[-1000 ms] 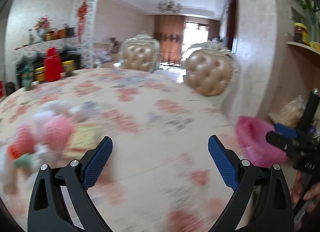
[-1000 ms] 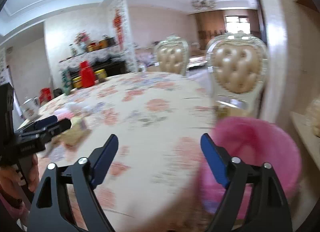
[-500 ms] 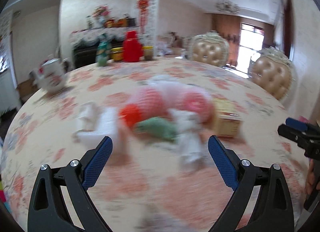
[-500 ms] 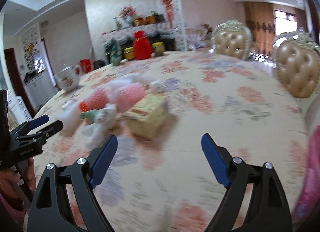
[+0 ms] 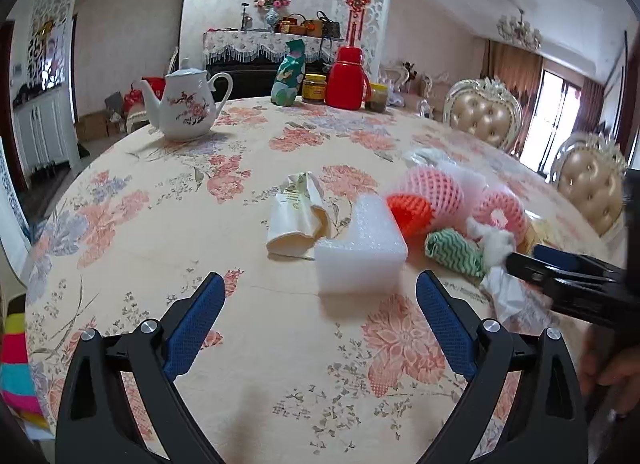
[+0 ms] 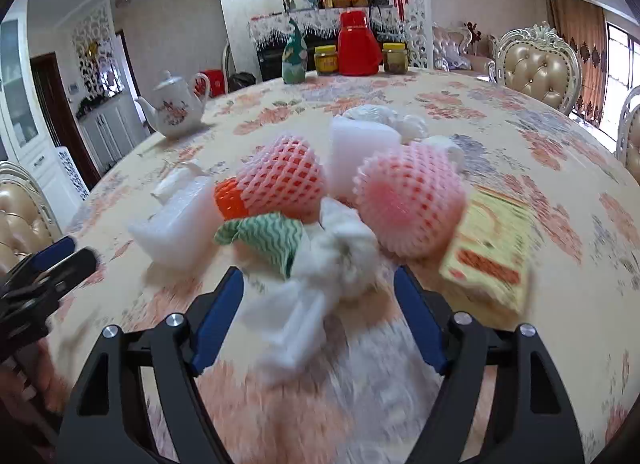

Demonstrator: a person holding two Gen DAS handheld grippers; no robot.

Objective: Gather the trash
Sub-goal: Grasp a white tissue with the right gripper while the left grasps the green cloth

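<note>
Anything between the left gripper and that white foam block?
No. In the left wrist view only bare flowered tablecloth lies between the open left gripper and the foam block.

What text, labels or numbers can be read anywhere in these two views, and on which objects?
None can be read with confidence.
Cream paper bag: small gold print, too small to read.
Yellow and red cardboard box: printed design, motion-blurred.
Yellow-lidded glass jar: label too small.
Green patterned pouch: pictures only, no readable words.
White floral teapot: blossom painting, no text.
</note>
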